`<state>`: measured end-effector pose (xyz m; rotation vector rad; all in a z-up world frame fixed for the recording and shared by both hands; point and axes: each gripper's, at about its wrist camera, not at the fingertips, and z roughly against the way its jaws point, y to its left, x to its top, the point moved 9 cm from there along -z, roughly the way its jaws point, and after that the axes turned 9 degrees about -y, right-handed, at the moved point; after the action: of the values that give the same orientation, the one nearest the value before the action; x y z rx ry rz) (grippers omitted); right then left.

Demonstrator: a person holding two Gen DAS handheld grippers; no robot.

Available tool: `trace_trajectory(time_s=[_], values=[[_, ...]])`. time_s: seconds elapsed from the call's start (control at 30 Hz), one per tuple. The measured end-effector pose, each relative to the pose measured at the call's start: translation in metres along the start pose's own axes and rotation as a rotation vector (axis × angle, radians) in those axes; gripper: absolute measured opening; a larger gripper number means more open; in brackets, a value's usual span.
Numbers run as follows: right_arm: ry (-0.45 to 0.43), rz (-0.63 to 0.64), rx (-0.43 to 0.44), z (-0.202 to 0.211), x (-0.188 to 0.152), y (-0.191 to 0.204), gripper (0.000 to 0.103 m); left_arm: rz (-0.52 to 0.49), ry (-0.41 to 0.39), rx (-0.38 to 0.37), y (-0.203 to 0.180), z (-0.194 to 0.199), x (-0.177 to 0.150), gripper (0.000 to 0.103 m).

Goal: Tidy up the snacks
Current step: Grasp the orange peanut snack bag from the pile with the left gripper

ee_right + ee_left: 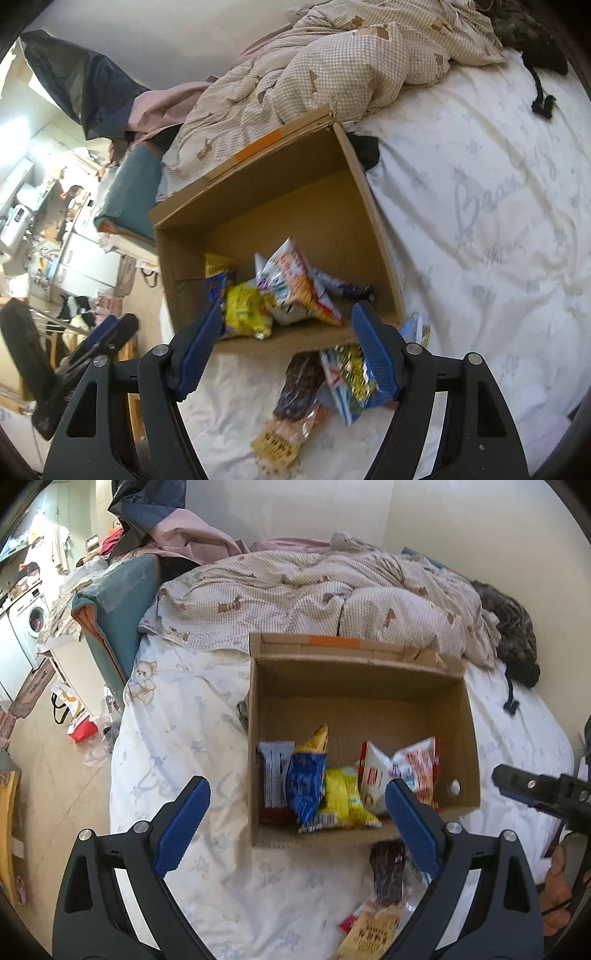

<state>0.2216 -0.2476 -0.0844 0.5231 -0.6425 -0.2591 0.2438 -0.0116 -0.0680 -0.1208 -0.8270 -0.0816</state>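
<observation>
An open cardboard box (351, 686) stands on the bed. In its near end lie a white-and-blue bar pack (275, 775), a blue bag (306, 786), a yellow bag (343, 801) and a white-and-red bag (402, 771). My left gripper (297, 790) hovers open above the box's near left corner and holds nothing. My right gripper (290, 308) is open and empty over the near wall of the box (277, 199). On the sheet in front of the box lie a dark brown pack (299, 384) and a colourful pack (351, 376).
A crumpled checked duvet (314, 590) lies behind the box, with dark clothing (513, 627) at the far right. The bed's left edge drops to a floor with bags (77, 716). A hand (557, 886) shows at the right edge, under my right gripper's finger (524, 784).
</observation>
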Motion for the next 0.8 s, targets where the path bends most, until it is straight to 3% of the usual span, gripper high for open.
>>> trace_trajectory(time_s=[0.27,0.57,0.8], values=[[0.047,-0.006,0.004,0.026,-0.038,-0.007,0.076,0.075,0.108,-0.016,0.002,0.02,-0.046,0.094],[0.082,-0.048,-0.034,0.037,-0.072,-0.03,0.076,0.144,0.162,-0.004,0.006,0.027,-0.083,0.094],[0.094,-0.158,-0.054,0.032,-0.077,-0.056,0.076,0.041,0.246,-0.014,-0.018,0.01,-0.113,0.094]])
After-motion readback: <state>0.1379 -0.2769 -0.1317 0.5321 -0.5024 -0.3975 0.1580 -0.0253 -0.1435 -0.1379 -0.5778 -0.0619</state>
